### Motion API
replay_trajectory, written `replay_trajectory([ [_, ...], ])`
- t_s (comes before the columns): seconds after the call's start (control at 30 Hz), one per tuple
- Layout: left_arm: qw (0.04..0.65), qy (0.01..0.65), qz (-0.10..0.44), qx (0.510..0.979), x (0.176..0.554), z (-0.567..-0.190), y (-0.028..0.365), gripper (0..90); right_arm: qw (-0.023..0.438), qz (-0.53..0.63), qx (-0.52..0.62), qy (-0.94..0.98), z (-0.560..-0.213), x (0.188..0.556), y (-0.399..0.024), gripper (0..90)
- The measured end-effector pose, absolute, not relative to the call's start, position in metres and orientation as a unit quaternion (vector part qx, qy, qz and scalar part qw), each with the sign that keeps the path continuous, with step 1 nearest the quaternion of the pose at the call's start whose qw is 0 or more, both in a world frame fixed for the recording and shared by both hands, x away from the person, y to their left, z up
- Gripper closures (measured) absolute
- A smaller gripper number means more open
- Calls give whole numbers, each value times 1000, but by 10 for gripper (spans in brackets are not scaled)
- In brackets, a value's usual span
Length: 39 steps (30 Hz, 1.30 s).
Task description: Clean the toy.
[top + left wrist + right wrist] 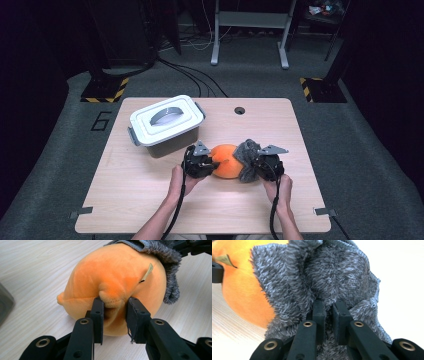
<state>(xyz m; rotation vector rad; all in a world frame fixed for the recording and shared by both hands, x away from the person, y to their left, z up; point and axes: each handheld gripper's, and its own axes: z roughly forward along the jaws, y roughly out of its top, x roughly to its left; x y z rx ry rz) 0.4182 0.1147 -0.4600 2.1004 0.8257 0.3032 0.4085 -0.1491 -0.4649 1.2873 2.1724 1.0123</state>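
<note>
Orange plush toy (226,161) lengthwise between tongs

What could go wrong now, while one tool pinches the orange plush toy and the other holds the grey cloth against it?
1. The left tool grips only a small fold of the orange plush toy; a pull may make the fold slip out.
2. The right tool pinches a bunch of the grey cloth; a hard wipe could roll the toy toward the lidded box.
</note>
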Motion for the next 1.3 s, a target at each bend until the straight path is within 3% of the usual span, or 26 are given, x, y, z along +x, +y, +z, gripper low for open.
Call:
replay_trajectory([
  [0.13, 424, 317, 130, 838, 416, -458, 115, 611, 207, 369, 463, 779, -464, 408, -150, 818],
  [0.27, 410, 285, 156, 852, 407, -457, 112, 406, 203, 374, 466, 776, -465, 408, -152, 818],
  [0.43, 388, 276, 181, 861, 403, -461, 109, 262, 205, 373, 467, 775, -464, 407, -151, 818],
  [0.6, 385, 290, 171, 859, 407, -471, 109, 250, 205, 373, 465, 776, -464, 408, -152, 818],
  [0.77, 386, 287, 180, 858, 410, -474, 106, 347, 206, 373, 465, 775, -464, 407, -151, 821],
  [0.93, 393, 291, 183, 853, 412, -475, 105, 599, 211, 375, 463, 775, -463, 405, -150, 826],
  [1.03, 406, 312, 158, 844, 413, -473, 106, 682, 212, 380, 463, 772, -461, 403, -151, 827],
  [1.3, 431, 353, 95, 825, 417, -462, 111, 717, 231, 404, 447, 764, -445, 389, -151, 828],
])
